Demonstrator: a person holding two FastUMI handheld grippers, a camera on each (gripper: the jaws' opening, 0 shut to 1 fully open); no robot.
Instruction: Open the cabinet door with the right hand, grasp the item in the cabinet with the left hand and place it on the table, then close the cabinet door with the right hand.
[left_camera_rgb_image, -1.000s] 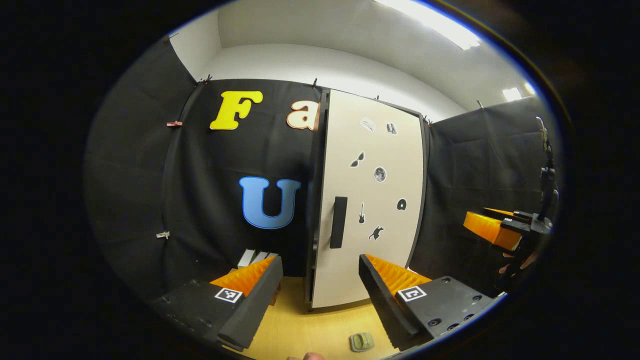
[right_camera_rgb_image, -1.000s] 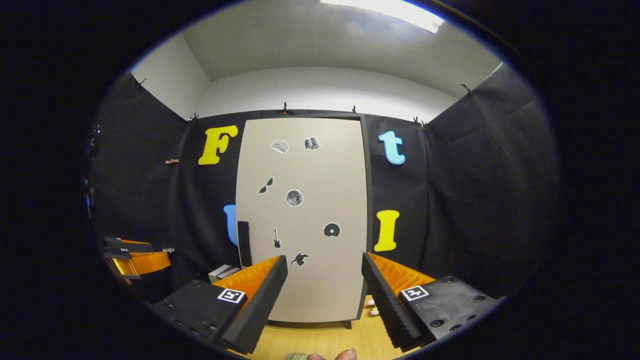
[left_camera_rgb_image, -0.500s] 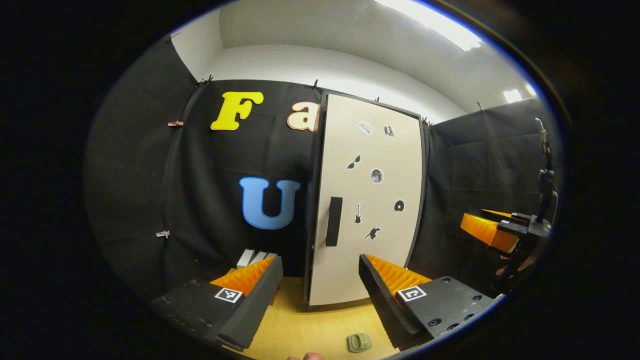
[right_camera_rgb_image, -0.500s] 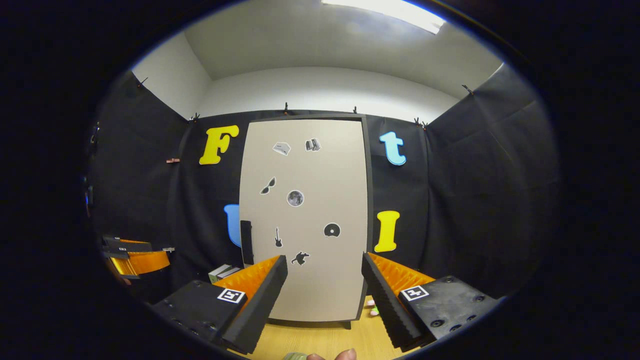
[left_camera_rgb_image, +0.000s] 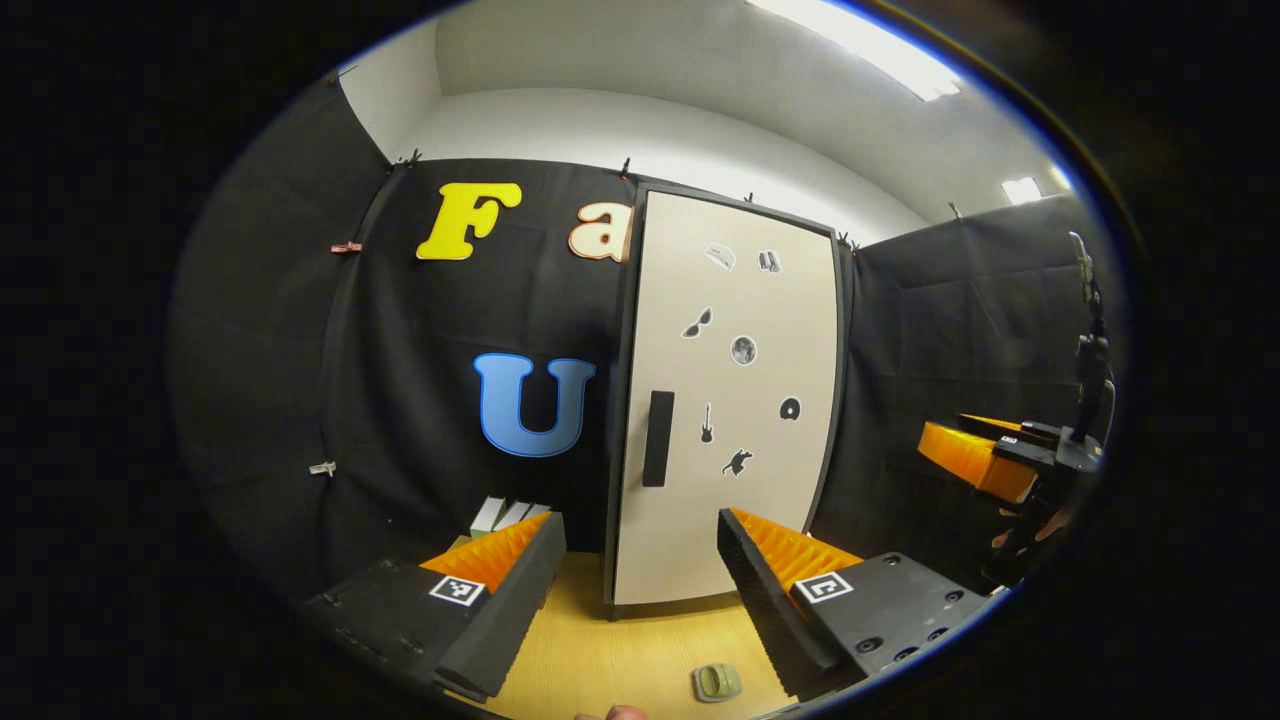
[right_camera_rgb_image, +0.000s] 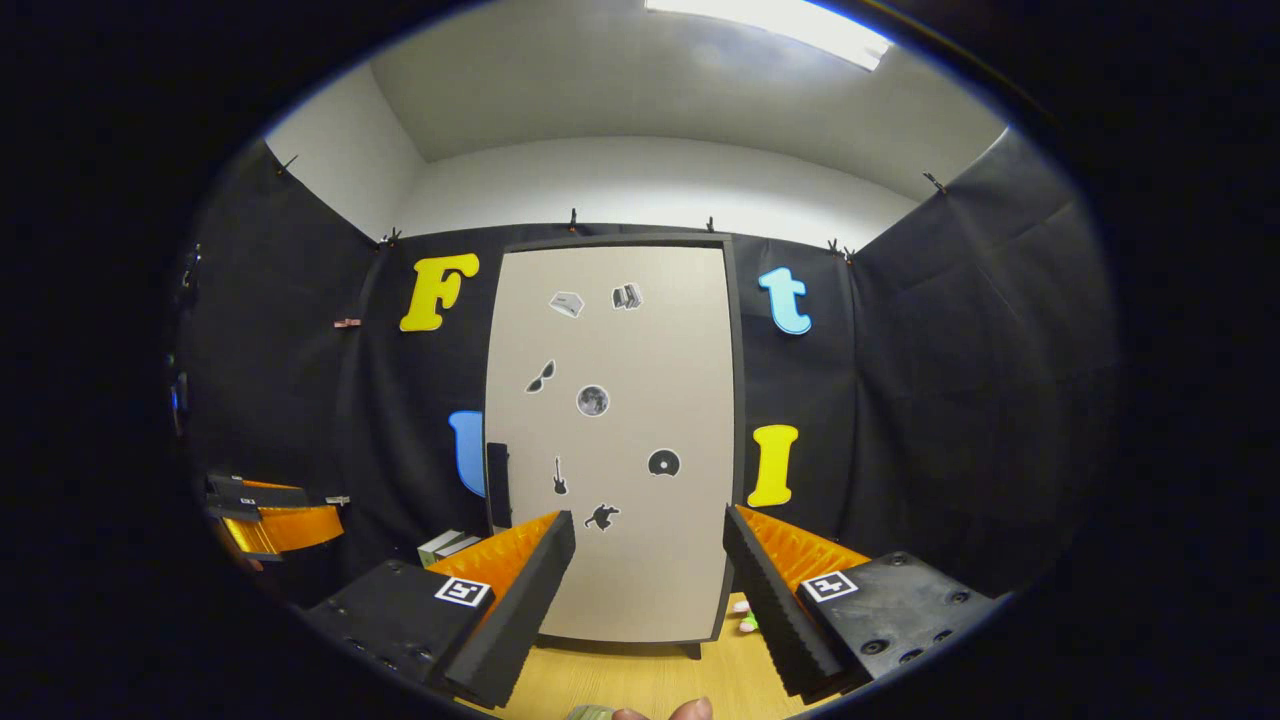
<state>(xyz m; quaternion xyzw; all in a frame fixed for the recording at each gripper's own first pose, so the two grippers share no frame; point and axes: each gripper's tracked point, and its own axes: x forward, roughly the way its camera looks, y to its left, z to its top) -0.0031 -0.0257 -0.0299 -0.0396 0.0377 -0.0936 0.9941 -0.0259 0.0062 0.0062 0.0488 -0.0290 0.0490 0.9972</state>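
Cabinet door (left_camera_rgb_image: 730, 400): flat, matte beige panel in a dark frame, standing flush in the cabinet as far as I can tell, set with small black silhouette stickers. Handle (left_camera_rgb_image: 658, 438): a black upright bar near the door's left edge, also seen at (right_camera_rgb_image: 497, 485).

Surface (left_camera_rgb_image: 620, 650): pale wood-grain board, smooth, running up to the cabinet's foot.

Item (left_camera_rgb_image: 719, 682): small, rounded, olive-green thing, flattish, lying on the surface in front of the door, just left of my left gripper's (left_camera_rgb_image: 640, 575) right-hand finger (what it is made of I cannot tell).

Left gripper: jaws released, spread wide, empty; ridged wedge pads on blocky mounts carrying square printed markers.

Right gripper (right_camera_rgb_image: 648, 570): jaws likewise parted and empty, facing the door square-on, apart from the handle. From the left gripper view it shows at far right (left_camera_rgb_image: 975, 455), with a hand (left_camera_rgb_image: 1025, 515) beneath it.

White blocks (left_camera_rgb_image: 505, 516): angular, beside the cabinet at left.
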